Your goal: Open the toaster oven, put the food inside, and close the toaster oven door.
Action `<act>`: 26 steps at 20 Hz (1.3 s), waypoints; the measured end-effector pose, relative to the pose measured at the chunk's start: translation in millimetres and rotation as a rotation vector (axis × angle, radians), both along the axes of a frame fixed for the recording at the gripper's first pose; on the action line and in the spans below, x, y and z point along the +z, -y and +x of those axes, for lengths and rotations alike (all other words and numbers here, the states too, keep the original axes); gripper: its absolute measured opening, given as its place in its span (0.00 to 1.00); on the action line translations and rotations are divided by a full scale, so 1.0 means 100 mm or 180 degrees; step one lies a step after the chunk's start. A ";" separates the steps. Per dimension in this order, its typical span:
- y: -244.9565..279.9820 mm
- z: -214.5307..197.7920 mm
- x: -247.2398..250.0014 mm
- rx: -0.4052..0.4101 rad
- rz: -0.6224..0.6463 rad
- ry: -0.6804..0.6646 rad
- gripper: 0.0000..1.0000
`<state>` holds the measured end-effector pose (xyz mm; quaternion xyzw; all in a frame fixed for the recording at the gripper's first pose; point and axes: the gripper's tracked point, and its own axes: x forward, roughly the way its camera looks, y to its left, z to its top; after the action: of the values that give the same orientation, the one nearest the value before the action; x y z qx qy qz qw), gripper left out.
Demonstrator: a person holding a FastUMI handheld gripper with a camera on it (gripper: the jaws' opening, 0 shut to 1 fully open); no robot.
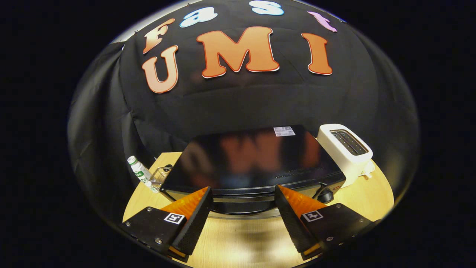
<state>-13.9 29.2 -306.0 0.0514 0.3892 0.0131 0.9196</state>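
Observation:
A black toaster oven (253,160) stands on a wooden table (241,242), seen from above and in front. Its glossy top reflects the wall behind. The door's front edge and handle bar (243,200) lie just ahead of my fingertips, and the door looks closed. A dark knob (326,195) sits at the oven's front right corner. My gripper (243,195) is open, its two fingers wide apart with nothing between them, hovering above the table right before the door handle. I cannot pick out any food.
A white pop-up toaster (347,150) stands close to the oven's right side. To the oven's left lie a small white bottle with a green label (140,172) and a wire rack (161,175). Bare tabletop lies under my fingers.

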 end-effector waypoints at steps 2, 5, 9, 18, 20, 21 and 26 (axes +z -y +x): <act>0.01 0.02 0.00 -0.0023 -0.0088 0.0024 0.96; -0.02 0.00 0.04 0.0033 -0.0225 0.0153 0.96; -0.03 -0.10 0.05 0.0020 -0.0203 0.0319 0.88; 0.00 -0.68 0.04 0.0261 0.0013 0.0000 0.70; 0.01 -0.81 0.01 0.0363 0.0023 -0.0117 0.65; -0.01 -0.85 0.00 0.0414 -0.0014 -0.0093 0.65; -0.02 -1.18 -0.12 0.0579 -0.0227 -0.0290 0.65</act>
<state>-132.3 31.3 -318.1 -0.0163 0.4338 0.0803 0.8973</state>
